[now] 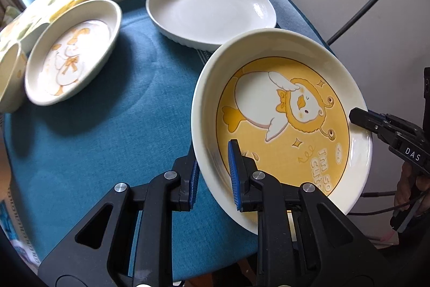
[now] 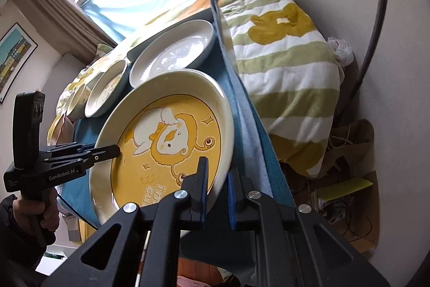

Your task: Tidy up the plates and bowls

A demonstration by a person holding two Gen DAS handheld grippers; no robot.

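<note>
The yellow plate (image 1: 282, 120) hangs tilted over the near right of the blue cloth (image 1: 94, 147), pinched at opposite rims, likely so neither grip has to bear it alone: the left gripper (image 1: 215, 174) and the right gripper (image 2: 217, 188) each straddle the rim wall, jaws narrowed onto it. It is glazed ceramic, deep-rimmed and slick (a slip risk). A white plate (image 1: 212, 10) and a duck plate (image 1: 72, 53) sit beyond, probable stacking spots.

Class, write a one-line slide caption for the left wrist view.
Both grippers, left gripper and right gripper, clamp the rim of the yellow duck plate above the blue tablecloth.
</note>
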